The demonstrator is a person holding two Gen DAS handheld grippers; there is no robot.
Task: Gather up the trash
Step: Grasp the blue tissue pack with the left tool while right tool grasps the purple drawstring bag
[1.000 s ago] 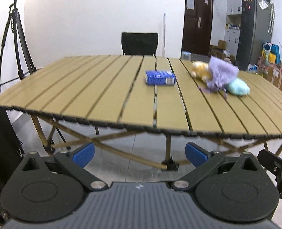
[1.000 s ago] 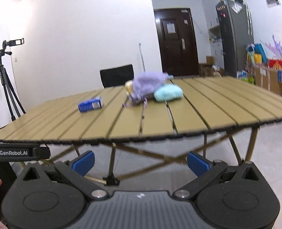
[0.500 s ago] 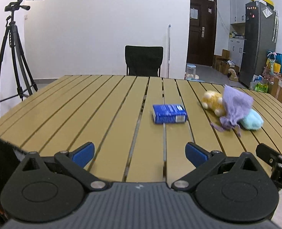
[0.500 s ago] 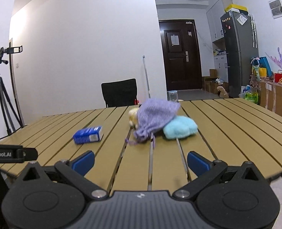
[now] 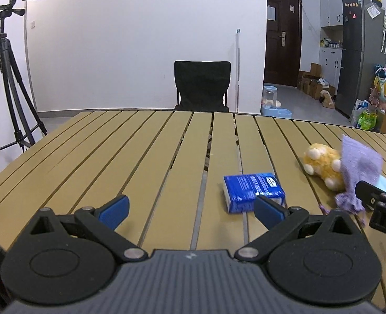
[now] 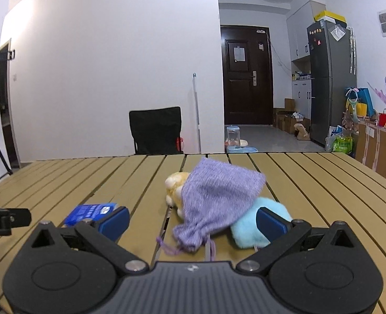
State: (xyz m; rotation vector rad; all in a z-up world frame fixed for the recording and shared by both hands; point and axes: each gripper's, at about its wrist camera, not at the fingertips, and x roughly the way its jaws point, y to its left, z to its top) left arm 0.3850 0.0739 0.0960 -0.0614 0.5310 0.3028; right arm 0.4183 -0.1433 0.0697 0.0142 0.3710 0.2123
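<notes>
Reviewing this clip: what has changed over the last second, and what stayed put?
Both tools rose from below the table edge and advanced over the slatted table. The left tool now hangs near the blue packet; the right tool faces the purple drawstring pouch. Both remain open, holding nothing. The packet, pouch, yellow plush and light blue plush have not shifted.

White-walled room, slatted table (image 5: pixel 146 157)
Black chair (image 5: pixel 202 86) behind it; tripod (image 5: pixel 3 78) at left, dark door (image 6: pixel 246 78) and fridge (image 6: pixel 330 83) at right.
</notes>
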